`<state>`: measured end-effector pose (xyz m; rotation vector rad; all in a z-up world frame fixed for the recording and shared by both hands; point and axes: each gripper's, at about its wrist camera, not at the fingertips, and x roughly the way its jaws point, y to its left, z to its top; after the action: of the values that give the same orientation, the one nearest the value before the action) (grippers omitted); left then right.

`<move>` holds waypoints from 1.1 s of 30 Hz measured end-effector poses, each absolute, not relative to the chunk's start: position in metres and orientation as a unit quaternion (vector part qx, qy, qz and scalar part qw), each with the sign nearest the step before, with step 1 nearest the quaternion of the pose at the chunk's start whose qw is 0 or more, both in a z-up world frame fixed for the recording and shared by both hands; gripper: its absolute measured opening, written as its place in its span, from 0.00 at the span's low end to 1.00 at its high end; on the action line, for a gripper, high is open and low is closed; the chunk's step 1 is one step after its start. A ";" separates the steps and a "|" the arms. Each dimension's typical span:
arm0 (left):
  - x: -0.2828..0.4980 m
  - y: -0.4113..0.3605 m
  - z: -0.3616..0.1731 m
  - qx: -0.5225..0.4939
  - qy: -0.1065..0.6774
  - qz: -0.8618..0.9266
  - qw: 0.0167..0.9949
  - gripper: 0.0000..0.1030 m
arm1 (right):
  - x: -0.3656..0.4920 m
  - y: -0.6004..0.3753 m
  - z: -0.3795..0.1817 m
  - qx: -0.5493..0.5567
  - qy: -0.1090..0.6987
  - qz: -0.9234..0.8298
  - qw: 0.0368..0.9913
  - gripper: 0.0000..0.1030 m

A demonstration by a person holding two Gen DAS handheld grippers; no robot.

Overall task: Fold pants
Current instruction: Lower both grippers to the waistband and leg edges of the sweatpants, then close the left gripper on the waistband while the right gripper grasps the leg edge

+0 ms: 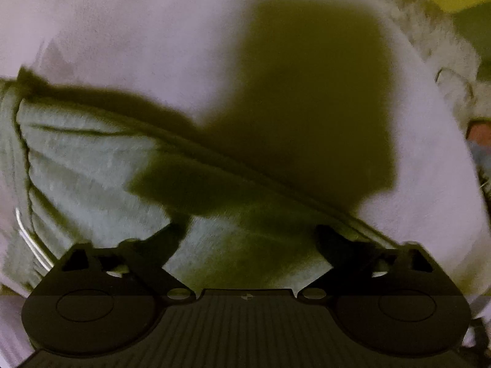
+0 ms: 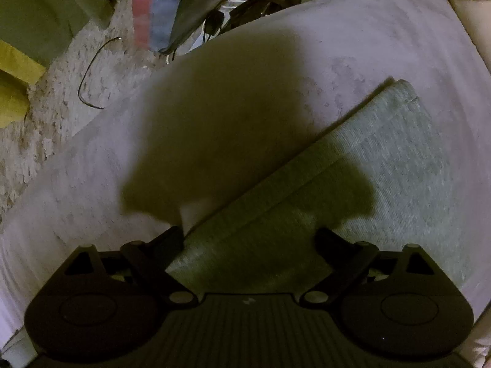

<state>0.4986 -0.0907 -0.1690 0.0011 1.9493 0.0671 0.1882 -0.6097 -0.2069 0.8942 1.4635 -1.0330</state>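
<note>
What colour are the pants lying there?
Light heathered grey pants, clearest in the right wrist view.

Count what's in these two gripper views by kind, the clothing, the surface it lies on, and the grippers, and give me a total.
Grey pants: 1, lying flat on the sheet
White sheet: 1
Grippers: 2, the left gripper and the right gripper, both open above the pants
Total: 4
</note>
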 end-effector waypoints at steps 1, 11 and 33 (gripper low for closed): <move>0.501 -0.087 -0.166 -0.014 0.831 0.029 0.556 0.88 | 0.189 -0.609 -0.207 0.373 0.619 -0.433 0.539 0.88; 0.527 -0.125 -0.151 0.028 0.819 0.054 0.570 0.94 | 0.191 -0.603 -0.203 0.347 0.630 -0.415 0.557 0.89; 0.482 -0.055 -0.127 -0.039 0.796 -0.019 0.604 0.18 | 0.145 -0.606 -0.168 0.379 0.577 -0.411 0.596 0.02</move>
<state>0.4822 -0.0552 -0.1267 -0.0912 1.8430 -0.0431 0.1449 -0.6065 -0.1681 0.8800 1.3396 -0.9536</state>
